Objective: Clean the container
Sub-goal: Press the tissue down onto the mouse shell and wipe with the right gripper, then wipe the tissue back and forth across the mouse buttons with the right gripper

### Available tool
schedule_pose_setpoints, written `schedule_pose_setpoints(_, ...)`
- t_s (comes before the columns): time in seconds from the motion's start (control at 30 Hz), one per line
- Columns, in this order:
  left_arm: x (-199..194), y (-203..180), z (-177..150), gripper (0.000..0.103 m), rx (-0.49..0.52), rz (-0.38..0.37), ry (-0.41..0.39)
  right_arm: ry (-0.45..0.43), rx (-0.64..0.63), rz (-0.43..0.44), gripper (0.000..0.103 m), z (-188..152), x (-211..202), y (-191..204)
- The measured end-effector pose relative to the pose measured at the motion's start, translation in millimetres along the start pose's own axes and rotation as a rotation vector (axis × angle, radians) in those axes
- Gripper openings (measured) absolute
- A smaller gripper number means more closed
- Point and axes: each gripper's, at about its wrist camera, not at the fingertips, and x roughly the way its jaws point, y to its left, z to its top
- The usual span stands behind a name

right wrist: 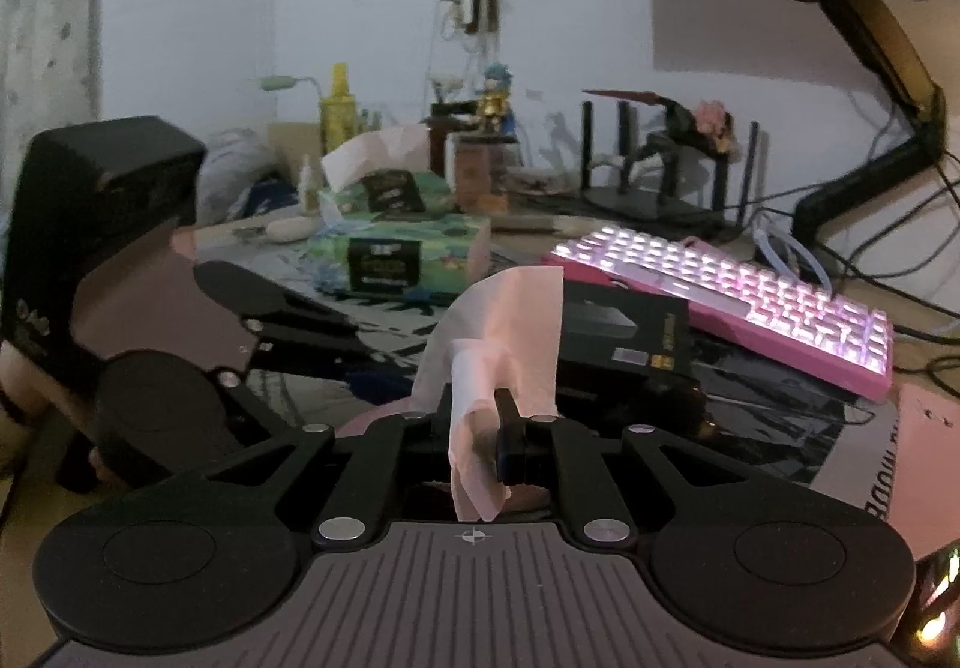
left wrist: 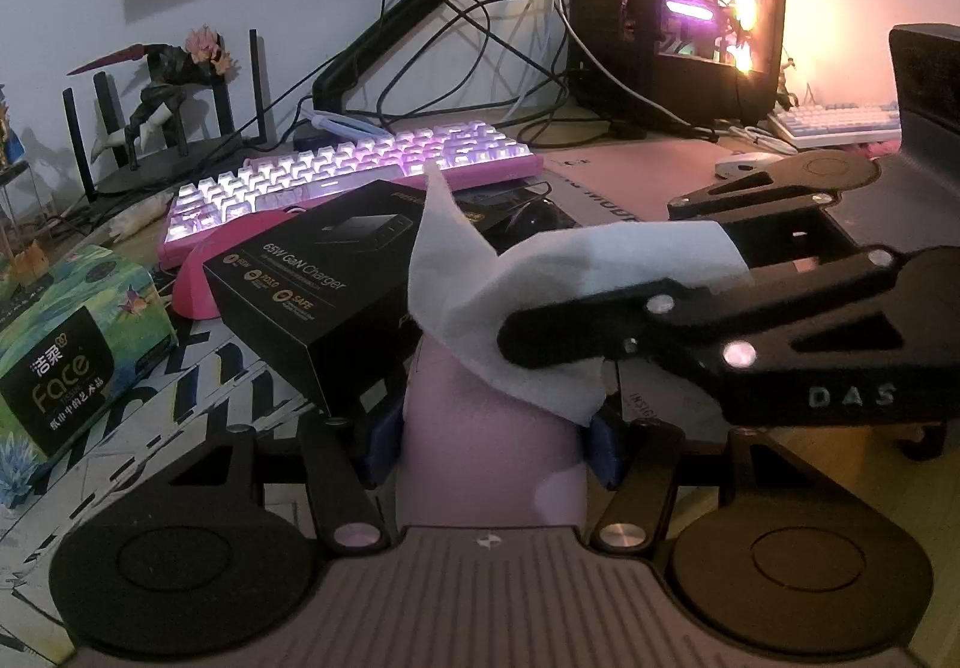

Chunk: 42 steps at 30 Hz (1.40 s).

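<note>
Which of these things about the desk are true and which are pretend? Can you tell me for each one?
1. The left tongs squeeze a pink container. True.
2. The right tongs are open with nothing in them. False: they are shut on a white tissue.
3. The keyboard is glowing. True: its keys are lit, on a pink base.
4. The black charger box stands on top of the tissue box. False: they lie side by side, apart.
5. The tissue hangs over the top of the pink container. True, as seen from the left wrist.
</note>
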Motion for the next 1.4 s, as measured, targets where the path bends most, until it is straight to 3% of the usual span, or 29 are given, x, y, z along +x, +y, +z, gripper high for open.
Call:
schedule_pose_setpoints(0.37,0.0,-0.3,0.0,0.06,0.001,0.001,0.0,0.002,-0.022,0.031,0.013,1.3,-0.5,3.1)
schedule_pose_setpoints(1.03,-0.1,-0.6,0.0,0.06,0.0,0.0,0.0,0.005,0.009,-0.057,0.013,0.2,0.7,-3.6)
schedule_pose_setpoints(1.4,-0.1,-0.5,-0.1,0.06,0.001,0.001,0.0,-0.003,-0.033,-0.005,0.013,0.2,-0.4,2.7)
